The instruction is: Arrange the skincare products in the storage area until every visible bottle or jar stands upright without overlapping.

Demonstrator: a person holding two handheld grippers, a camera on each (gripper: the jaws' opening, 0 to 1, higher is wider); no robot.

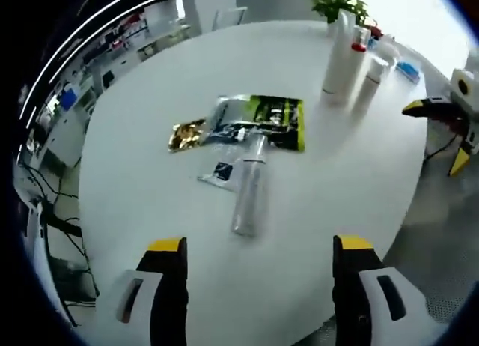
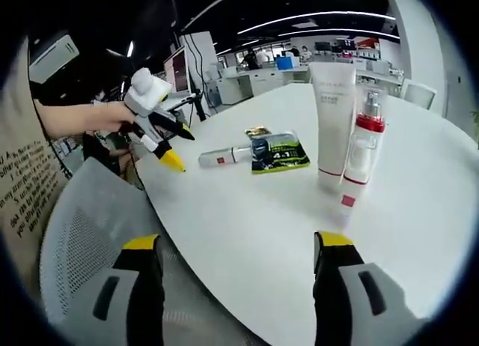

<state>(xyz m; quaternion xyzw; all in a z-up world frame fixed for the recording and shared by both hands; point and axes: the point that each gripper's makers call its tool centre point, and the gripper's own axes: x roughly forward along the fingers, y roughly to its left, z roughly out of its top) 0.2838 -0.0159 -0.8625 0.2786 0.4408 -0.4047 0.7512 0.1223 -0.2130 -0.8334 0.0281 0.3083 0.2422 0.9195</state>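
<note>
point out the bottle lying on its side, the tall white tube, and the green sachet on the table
Lying bottle (image 1: pixel 249 192), left gripper view: middle of its clear body.
Tall white tube (image 2: pixel 332 121), right gripper view: middle of its upright body.
Green sachet (image 1: pixel 277 121), left gripper view: centre of its printed face.

Left hand-held gripper (image 1: pixel 258 245) and right hand-held gripper (image 2: pixel 233 241) both hover with jaws spread wide, gripping nothing.

A bottle (image 1: pixel 249 189) lies on its side near the middle of the worktop (image 1: pixel 150 196), touching the sachets (image 1: pixel 258 121) beside it. Well apart, toward the far edge, a tube (image 1: pixel 338 58) and pump bottle (image 1: pixel 373 78) stand upright together, before a plant (image 1: pixel 338 3).
</note>
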